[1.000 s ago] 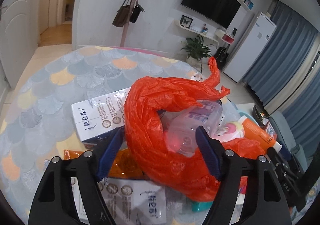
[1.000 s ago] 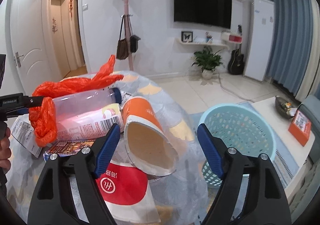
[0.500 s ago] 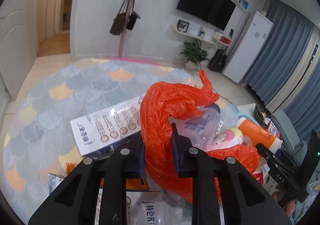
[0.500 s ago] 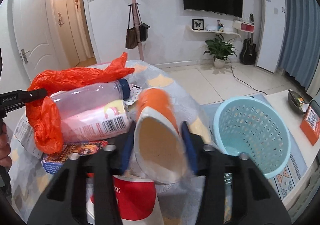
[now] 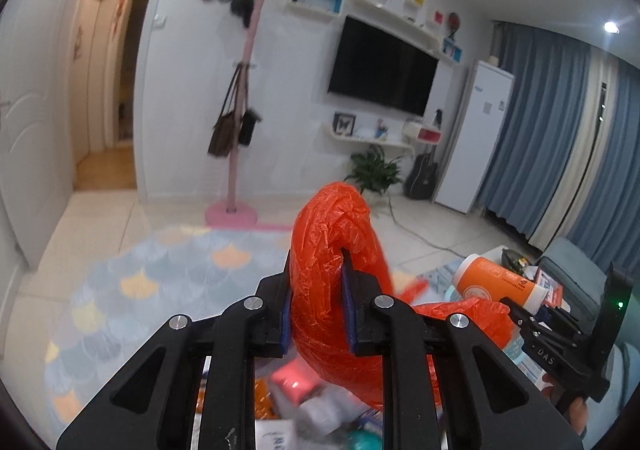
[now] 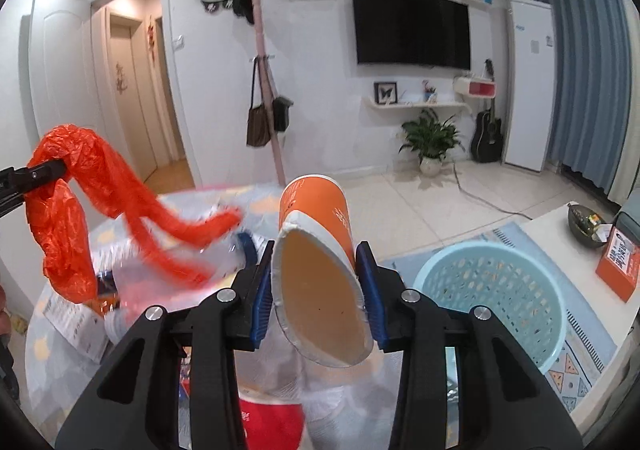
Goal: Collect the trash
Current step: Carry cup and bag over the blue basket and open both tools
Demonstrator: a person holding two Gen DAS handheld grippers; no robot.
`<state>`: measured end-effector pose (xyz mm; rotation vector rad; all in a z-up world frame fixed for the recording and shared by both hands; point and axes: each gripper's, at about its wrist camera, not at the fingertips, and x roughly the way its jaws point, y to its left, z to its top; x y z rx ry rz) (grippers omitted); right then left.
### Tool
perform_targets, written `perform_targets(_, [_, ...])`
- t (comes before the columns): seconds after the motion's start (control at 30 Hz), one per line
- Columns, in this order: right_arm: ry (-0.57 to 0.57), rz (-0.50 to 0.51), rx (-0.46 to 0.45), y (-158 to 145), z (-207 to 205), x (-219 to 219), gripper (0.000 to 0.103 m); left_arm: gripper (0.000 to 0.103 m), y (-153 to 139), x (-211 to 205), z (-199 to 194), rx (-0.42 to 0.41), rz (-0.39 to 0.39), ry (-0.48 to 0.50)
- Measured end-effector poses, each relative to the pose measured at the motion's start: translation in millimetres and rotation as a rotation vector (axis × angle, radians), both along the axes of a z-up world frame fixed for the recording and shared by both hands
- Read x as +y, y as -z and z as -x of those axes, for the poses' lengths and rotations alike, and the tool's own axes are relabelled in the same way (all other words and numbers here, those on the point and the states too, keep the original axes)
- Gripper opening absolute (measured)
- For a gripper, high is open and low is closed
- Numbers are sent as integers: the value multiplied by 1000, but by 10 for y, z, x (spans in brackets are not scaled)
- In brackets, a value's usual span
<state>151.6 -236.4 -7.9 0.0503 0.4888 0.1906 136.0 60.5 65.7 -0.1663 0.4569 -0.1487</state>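
The left hand-held gripper (image 5: 316,302) was clamped on a crumpled orange-red plastic bag (image 5: 334,250), its blue pads pressed into a thick fold while the rest of the bag drooped below and to the right. From the right wrist view the same bag (image 6: 80,186) hung off the table at far left, tails trailing and blurred. The right hand-held gripper (image 6: 318,290) was clamped on an orange paper cup with a white rim (image 6: 320,270), its pads gripping both sides near the mouth, which was squeezed into an oval and faced the camera.

Both pieces appeared lifted clear of the round desk covered in a scale-patterned cloth (image 6: 60,350), so the pick-up looked done for these two. Neither had reached the pale blue perforated plastic basket (image 6: 492,294), which stood on the floor at near right of the cup and looked nearly empty inside, apart from small specks that were hard to read.

More litter remained on the desk: a white printed carton (image 6: 76,322), a clear plastic bottle (image 6: 224,254) too blurred to tell much, and a red-and-white wrapper (image 6: 268,426) near the camera. The task seemed to be at an early stage.
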Motion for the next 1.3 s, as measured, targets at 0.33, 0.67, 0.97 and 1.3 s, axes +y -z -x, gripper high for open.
perform_targets(0.33, [162, -58, -59, -242, 50, -799, 36, 18, -530, -904, -263, -106, -50, 161])
perform_targets(0.67, [386, -139, 83, 183, -154, -1735, 36, 18, -255, -2075, -831, -1, -74, 322])
perform_targets(0.97, [514, -135, 392, 954, -470, -2091, 39, 18, 454, -2721, -1221, 182, -143, 348])
perform_targets(1.3, [539, -172, 455, 1165, -464, -2294, 54, 58, 676, -3115, -1380, 206, -211, 295])
